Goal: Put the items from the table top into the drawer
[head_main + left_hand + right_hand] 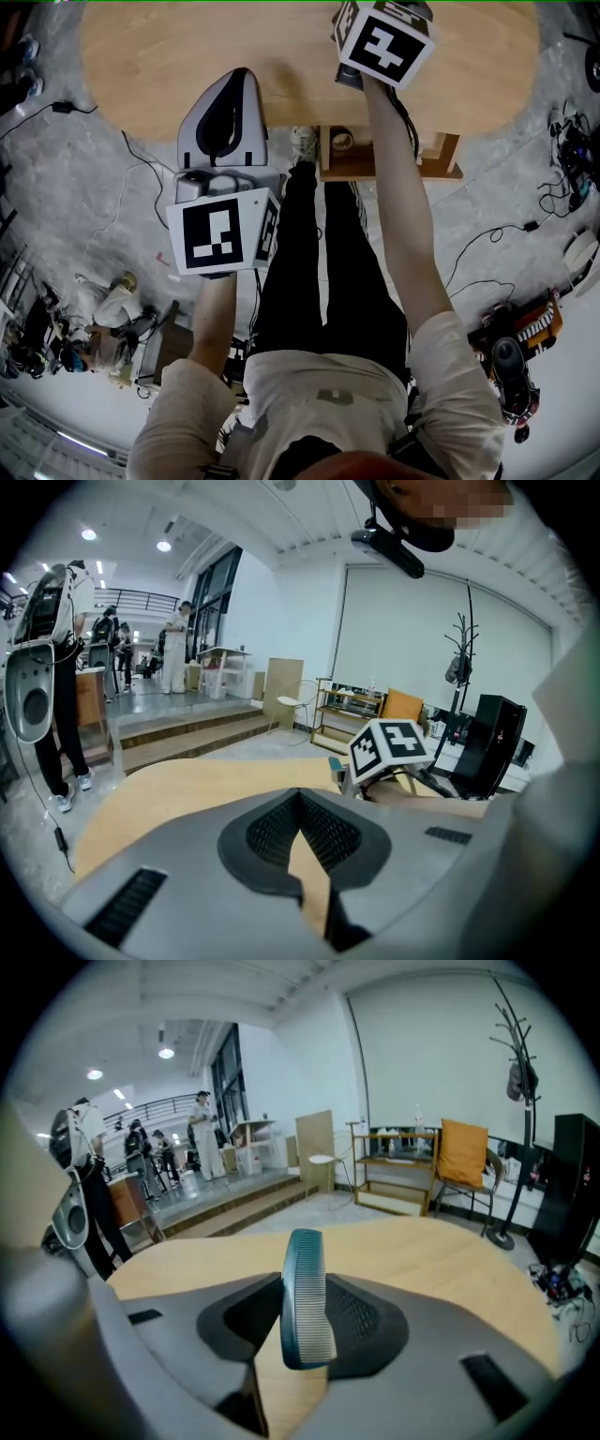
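Note:
A teal comb (307, 1302) stands on edge between the pads of my right gripper (305, 1279), which is shut on it above the wooden table (441, 1260). In the head view only that gripper's marker cube (384, 44) shows, over the table's near right part; the comb is hidden there. My left gripper (300, 799) hovers at the table's near edge, left of the right one, with its tips (242, 77) together and nothing between them. An open wooden drawer (389, 167) juts out under the table edge below my right arm, with a small pale ring (342, 141) in it.
The tabletop (187, 56) shows no other loose items. My legs and a shoe (302, 142) are just left of the drawer. Cables (487, 234) and clutter (112, 309) lie on the floor at both sides. People stand far off at the left (202, 1133).

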Demonstrator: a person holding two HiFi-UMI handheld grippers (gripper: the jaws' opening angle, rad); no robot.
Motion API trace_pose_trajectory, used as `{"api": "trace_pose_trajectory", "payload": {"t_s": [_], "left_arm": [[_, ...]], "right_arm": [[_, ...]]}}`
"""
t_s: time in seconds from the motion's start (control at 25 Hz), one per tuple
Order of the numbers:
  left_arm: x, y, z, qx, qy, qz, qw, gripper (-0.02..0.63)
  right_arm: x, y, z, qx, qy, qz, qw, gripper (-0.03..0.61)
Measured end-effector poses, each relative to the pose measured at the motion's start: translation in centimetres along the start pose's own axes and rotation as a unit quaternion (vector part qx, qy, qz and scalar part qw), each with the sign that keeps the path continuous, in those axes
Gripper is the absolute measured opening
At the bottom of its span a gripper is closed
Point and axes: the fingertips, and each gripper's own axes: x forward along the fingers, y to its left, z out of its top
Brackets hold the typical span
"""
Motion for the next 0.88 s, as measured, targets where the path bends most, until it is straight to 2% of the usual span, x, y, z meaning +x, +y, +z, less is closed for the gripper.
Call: {"api": "trace_pose_trajectory", "payload": {"t_s": [0.16, 0.36, 0.56, 0.88], "left_arm": [[-0.1, -1.1, 0.7, -0.001, -0.011, -0.005, 0.9999, 0.008], [-0.6, -2.9, 1.7, -0.001, -0.03, -0.019, 0.9994, 0.008], [-1.4, -4.5, 1.9, 0.004, -0.036, -0.03, 0.9989, 0.008], [-1.8, -6.2, 1.7, 0.009, -0.037, -0.035, 0.9986, 0.008]], "right_arm": [[-7.9, 1.6, 4.1, -0.032, -0.103, 0.044, 0.993, 0.155], [-17.2, 2.2, 4.4, -0.067, -0.163, 0.061, 0.982, 0.155], [-21.9, 1.5, 3.1, -0.089, -0.172, 0.056, 0.979, 0.153], [-22.9, 0.9, 1.7, -0.079, -0.164, 0.059, 0.982, 0.152]]}}
